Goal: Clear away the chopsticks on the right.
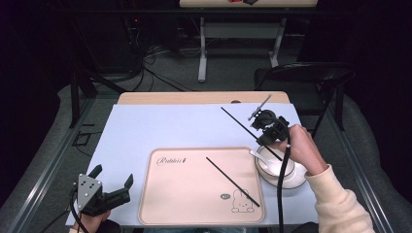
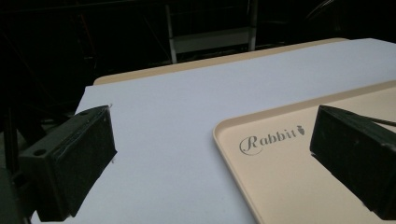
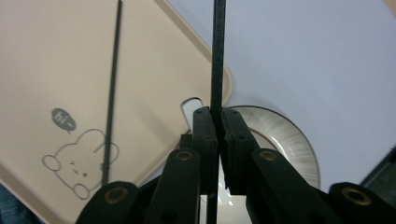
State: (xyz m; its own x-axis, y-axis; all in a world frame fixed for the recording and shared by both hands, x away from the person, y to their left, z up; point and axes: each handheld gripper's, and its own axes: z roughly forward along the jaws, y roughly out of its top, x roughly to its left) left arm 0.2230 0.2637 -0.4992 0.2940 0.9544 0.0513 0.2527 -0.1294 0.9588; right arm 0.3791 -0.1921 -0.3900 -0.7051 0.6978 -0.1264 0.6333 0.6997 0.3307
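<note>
My right gripper [image 1: 265, 140] is shut on a thin black chopstick [image 1: 238, 121] and holds it slanted over the white bowl [image 1: 296, 182] at the right of the tray. In the right gripper view the chopstick [image 3: 217, 56] runs straight up from between the closed jaws [image 3: 217, 116]. A second black chopstick [image 1: 232, 181] lies diagonally on the beige rabbit tray [image 1: 160, 204], also seen as a chopstick [image 3: 112, 102] by the rabbit drawing. My left gripper [image 1: 114, 174] rests open at the tray's near left corner, its fingers [image 2: 74, 158] holding nothing.
A white spoon [image 1: 269, 162] lies in the bowl [image 3: 289, 140]. The tray [image 2: 289, 186] sits on a pale blue mat [image 2: 187, 102] that covers the table. A dark folding chair [image 1: 311, 77] stands beyond the far right corner.
</note>
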